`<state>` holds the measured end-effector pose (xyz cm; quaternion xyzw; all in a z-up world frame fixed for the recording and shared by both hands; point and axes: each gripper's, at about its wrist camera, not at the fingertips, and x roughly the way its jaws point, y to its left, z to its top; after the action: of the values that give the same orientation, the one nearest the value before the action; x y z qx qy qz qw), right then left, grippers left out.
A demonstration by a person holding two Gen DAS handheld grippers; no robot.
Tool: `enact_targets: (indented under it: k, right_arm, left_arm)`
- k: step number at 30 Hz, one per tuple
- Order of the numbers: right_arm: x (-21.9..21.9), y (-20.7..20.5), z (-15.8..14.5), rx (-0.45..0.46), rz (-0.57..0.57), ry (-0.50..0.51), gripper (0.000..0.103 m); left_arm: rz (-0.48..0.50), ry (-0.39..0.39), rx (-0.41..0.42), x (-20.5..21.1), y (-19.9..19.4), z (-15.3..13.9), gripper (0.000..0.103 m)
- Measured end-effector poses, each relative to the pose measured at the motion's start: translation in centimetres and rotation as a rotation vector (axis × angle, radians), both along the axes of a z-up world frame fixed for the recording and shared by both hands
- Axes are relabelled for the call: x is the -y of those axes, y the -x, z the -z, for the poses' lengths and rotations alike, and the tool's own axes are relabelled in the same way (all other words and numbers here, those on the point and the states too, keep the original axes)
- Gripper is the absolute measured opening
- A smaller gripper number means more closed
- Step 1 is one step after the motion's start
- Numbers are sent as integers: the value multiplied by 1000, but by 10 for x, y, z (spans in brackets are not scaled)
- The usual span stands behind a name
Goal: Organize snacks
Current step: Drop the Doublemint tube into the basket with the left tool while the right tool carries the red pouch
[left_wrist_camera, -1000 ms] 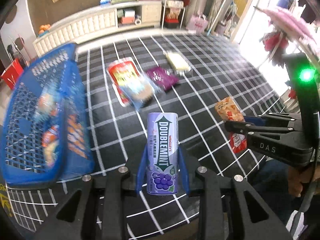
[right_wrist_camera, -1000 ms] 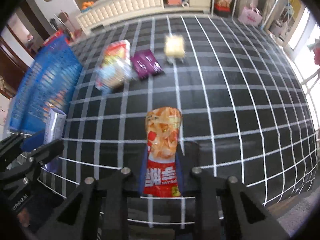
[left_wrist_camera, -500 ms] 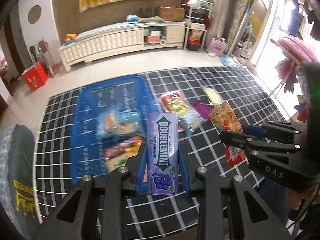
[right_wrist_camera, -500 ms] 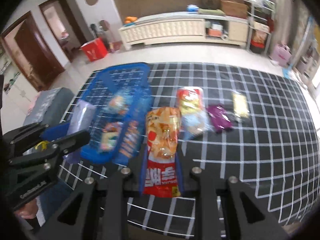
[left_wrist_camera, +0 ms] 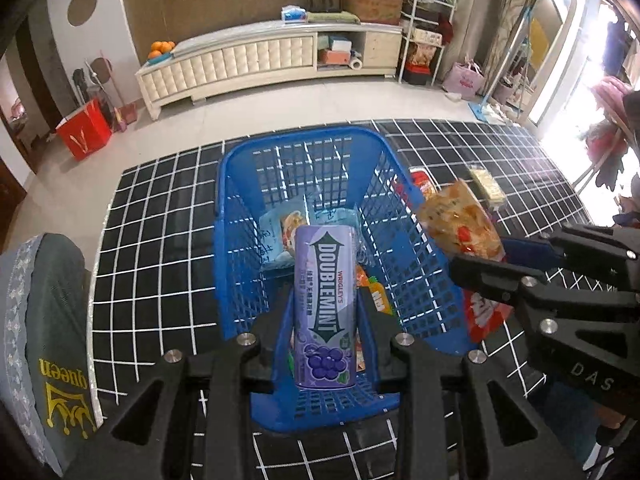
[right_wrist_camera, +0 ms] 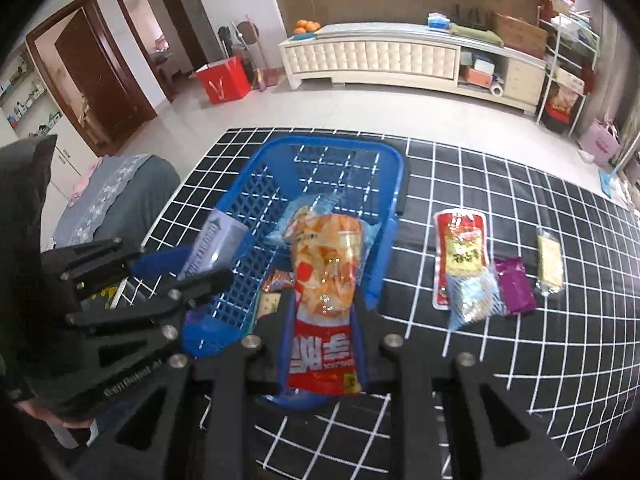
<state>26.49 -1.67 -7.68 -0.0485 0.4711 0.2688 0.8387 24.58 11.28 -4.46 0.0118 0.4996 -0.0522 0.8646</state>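
Gripping a purple gum box (left_wrist_camera: 325,304) upright between my left jaws, I hold my left gripper (left_wrist_camera: 325,320) above the near end of the blue basket (left_wrist_camera: 236,184), the blue pads pressed to both of the box's long sides. My right gripper (right_wrist_camera: 325,320) is closed on an orange and red snack bag (right_wrist_camera: 326,276), pinched at its red lower half, with the clear upper half standing free over the basket's right rim. Seen from the left camera, that bag hangs just beside the basket's right wall. Inside the basket lie a pale blue packet (left_wrist_camera: 280,236) and some orange packets (left_wrist_camera: 376,296), partly hidden behind the gum box. The basket sits on a black mat with a white grid (right_wrist_camera: 500,360). Further right on the mat, well apart from the basket, lie a red packet (right_wrist_camera: 460,248), a blue mesh-patterned bag (right_wrist_camera: 472,300) overlapping its lower end, a purple packet (right_wrist_camera: 516,286) and a pale yellow packet (right_wrist_camera: 550,262).
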Motion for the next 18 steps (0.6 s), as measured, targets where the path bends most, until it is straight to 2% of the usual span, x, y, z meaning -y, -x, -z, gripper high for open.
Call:
enact_targets:
  k: [4,9,10,11,14,18]
  right_arm:
    - [-8,-12,8,-20,4,12,29]
    - [-11,-15,8,-24,5,16,29]
    - [-12,-14,8,-23,4,19,29]
    - [-12,-14,9,-23,4,21,29]
    - [-15,-13,12,-34,3,27,29]
    - [-19,-10,11,-36,-2,35,29]
  left_arm:
    - [10,28,-46,-1,-8,16,28]
    - [-3,25,-72,-1,-6,26,28]
    - [-12,44,-64,-3,-4,27,31]
    - [-14,57,-59,-6,-3,27,42]
    - [-31,66,-42,-11,0,25,56]
    - [-52,85,-25,-18,6,18,58]
